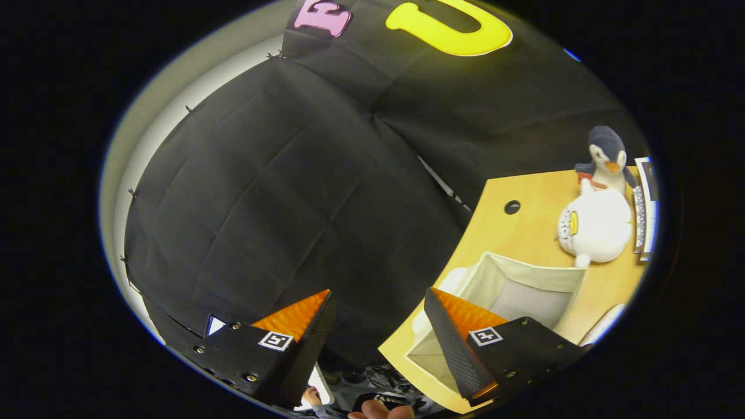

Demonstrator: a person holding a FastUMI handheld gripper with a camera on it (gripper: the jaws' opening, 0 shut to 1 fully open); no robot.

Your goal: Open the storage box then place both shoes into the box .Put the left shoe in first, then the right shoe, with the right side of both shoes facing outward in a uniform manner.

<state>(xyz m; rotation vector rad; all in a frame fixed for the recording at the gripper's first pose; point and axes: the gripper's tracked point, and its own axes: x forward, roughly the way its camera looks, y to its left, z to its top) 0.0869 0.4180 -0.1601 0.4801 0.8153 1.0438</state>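
Observation:
My gripper (378,294) is open, with nothing between its fingers, and is tilted up toward the black cloth wall. To the right, beyond the right finger (454,343), a pale fabric storage box (527,273) stands on the wooden table (524,233). Its top is open and what I see of its inside is bare. A white rounded shape (453,279) lies against the box's far left side and another (605,323) at its near right. I cannot tell whether they are shoes. The right finger hides the box's near corner.
A penguin plush (605,152) and a round white plush (596,228) sit on the table behind the box. A flat striped object (645,209) lies past them. The table has a cable hole (512,207). A person's fingers (378,411) show below the gripper.

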